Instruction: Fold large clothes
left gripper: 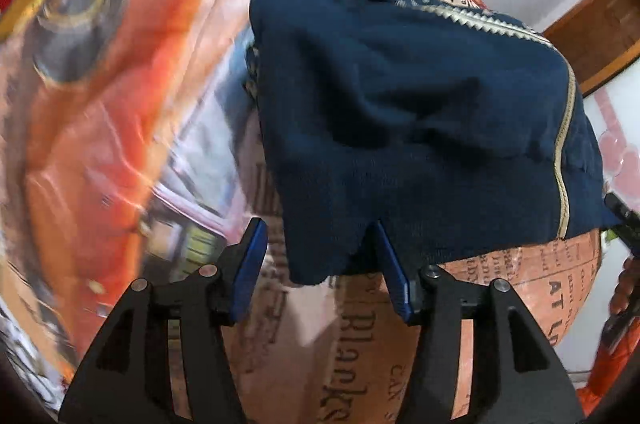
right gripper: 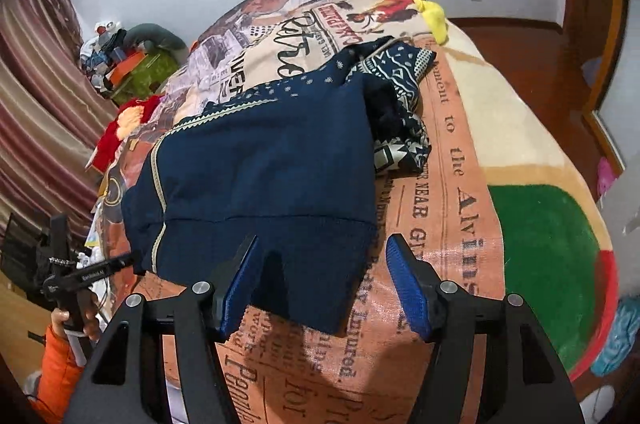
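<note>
Lying folded on the printed blanket [right gripper: 448,183]: the navy sweater [right gripper: 264,175], hem nearest the cameras, patterned part bunched at the far end. Hovering over that hem, released and gripping nothing: the right gripper [right gripper: 324,284], one blue pad above the cloth, the other off its edge. Likewise released: the left gripper [left gripper: 320,264], hem corner draping between its pads (contact with the right pad hard to judge). Showing on the blanket in newspaper-style type: "Blanks" in the left view, "to the", "NEAR", "Injured" in the right.
</note>
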Tool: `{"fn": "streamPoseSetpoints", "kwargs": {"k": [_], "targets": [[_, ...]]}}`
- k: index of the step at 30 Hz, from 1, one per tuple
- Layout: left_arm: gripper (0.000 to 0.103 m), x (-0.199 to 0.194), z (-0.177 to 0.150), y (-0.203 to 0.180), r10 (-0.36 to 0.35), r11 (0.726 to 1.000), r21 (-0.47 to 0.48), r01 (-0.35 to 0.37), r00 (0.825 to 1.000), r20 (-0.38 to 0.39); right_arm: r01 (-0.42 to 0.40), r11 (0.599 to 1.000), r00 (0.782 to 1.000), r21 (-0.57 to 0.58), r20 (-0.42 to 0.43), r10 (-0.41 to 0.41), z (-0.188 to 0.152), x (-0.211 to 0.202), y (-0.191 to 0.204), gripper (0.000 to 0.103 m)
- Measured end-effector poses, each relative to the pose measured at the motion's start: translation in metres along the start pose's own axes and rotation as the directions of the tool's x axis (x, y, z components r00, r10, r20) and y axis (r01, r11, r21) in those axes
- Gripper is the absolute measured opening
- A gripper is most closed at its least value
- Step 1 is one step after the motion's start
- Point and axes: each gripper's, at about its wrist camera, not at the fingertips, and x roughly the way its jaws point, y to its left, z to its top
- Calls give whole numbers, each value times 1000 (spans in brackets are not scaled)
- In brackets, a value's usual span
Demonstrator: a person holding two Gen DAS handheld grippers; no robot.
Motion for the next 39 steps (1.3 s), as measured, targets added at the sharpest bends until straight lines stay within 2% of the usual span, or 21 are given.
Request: {"fn": "streamPoseSetpoints", "kwargs": {"k": [1, 3, 5, 6, 8, 11, 17, 22, 25, 28, 32, 36, 37, 39], "targets": [[54, 1, 1, 1, -14, 1000, -18, 14, 1000, 4, -11, 1000, 1000, 5, -2, 11, 0, 0, 1, 56], [47, 0, 3, 2, -46, 998, -35, 47, 999, 11, -14, 1000, 1000, -4, -9, 14, 0, 3, 3, 47], [30, -1, 5, -1, -66, 997, -34, 67, 998, 8, -12, 1000, 1000, -21, -13, 12, -1, 6, 5, 36], [26, -2, 6, -4, -55, 998, -22, 55, 998, 8, -11, 1000, 1000, -23, -11, 11, -1, 7, 5, 33], [11, -6, 7, -10, -37, 999, 7, 37, 999, 10, -22, 999, 1000, -23, -8, 22, -2, 8, 6, 22], [7, -22, 11, -23, -39, 998, 48, 37, 998, 47, -62, 998, 998, -29, -5, 61, 0, 5, 10, 12], [6, -72, 34, -54, -72, 989, 141, 47, 982, 177, -91, 994, 994, -64, 58, 95, 19, -9, 19, 9], [5, -115, 63, -85, -98, 974, 223, 30, 948, 302, -109, 988, 981, -106, 147, 124, 45, -30, 31, 7], [5, -132, 83, -100, -132, 967, 253, 41, 927, 352, -105, 987, 971, -124, 200, 129, 63, -40, 35, 7], [5, -136, 97, -109, -143, 962, 269, 40, 915, 376, -92, 987, 967, -132, 226, 120, 82, -45, 36, 6], [5, -126, 98, -115, -150, 955, 295, 40, 920, 362, -35, 991, 973, -127, 220, 62, 86, -46, 29, 7], [5, -111, 85, -113, -139, 952, 303, 38, 938, 319, -21, 995, 993, -101, 114, 33, 71, -32, 16, 10], [5, -109, 81, -112, -135, 952, 303, 35, 939, 315, -10, 996, 995, -94, 94, 19, 67, -28, 13, 14], [5, -106, 73, -108, -135, 953, 299, 40, 943, 305, 0, 998, 998, -70, 55, 3, 57, -19, 7, 32]]}}
